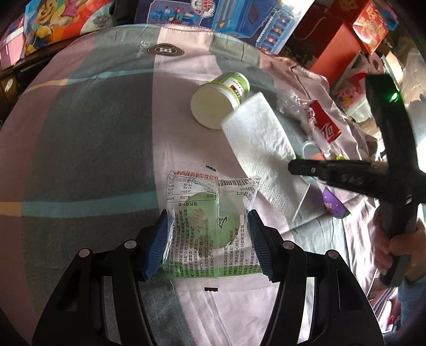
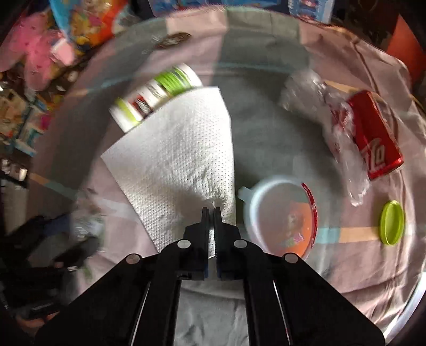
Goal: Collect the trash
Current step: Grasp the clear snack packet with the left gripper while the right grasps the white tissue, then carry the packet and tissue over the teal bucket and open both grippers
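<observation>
Left gripper [image 1: 209, 239]: jaws apart, straddling wrapper [image 1: 210, 226] flat on cloth [image 1: 93, 159] | Right gripper [image 2: 211, 210]: clamped on tissue [image 2: 181, 159] edge | Around: jar [image 2: 157, 93] under tissue's far corner; cup [image 2: 279, 215], can [image 2: 372, 138], crumpled plastic [image 2: 319, 106], green lid [image 2: 391, 222] alongside

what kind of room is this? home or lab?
Most likely a home, perhaps a child's room or playroom: a table under a pink, grey and teal striped cloth, colourful boxed cartoon toys stacked behind it, and a pink plush toy at the side.
</observation>
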A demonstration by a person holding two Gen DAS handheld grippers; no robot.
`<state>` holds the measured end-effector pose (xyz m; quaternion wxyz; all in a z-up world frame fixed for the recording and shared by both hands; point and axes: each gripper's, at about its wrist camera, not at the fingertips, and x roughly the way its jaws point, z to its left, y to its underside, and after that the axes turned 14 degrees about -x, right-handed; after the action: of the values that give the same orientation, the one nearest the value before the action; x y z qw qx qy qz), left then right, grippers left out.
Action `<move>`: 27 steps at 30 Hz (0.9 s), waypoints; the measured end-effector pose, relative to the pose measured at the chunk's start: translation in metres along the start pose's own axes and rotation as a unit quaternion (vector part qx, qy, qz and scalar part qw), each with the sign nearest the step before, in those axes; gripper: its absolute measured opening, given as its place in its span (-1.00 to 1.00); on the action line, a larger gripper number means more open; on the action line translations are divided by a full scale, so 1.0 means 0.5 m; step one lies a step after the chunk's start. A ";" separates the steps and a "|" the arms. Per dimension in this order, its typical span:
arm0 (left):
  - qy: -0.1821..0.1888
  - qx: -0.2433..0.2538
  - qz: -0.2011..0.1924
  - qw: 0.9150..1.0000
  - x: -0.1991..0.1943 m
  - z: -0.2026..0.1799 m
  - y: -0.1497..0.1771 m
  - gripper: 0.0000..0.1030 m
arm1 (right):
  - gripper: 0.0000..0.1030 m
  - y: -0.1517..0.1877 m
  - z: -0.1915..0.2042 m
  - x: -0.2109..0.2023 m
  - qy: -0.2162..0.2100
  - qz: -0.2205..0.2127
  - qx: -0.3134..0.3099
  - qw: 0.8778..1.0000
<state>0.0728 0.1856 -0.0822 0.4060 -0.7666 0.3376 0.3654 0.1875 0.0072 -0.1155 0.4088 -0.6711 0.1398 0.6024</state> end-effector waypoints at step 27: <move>0.009 -0.003 -0.019 1.000 -0.004 -0.025 -0.055 0.17 | -0.95 -0.049 -0.048 -0.059 -0.023 -0.067 0.041 0.997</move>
<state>0.0976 0.1876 -0.0650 0.4075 -0.7776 0.3253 0.3513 0.2138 -0.0036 -0.0806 0.4785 -0.6473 0.1099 0.5831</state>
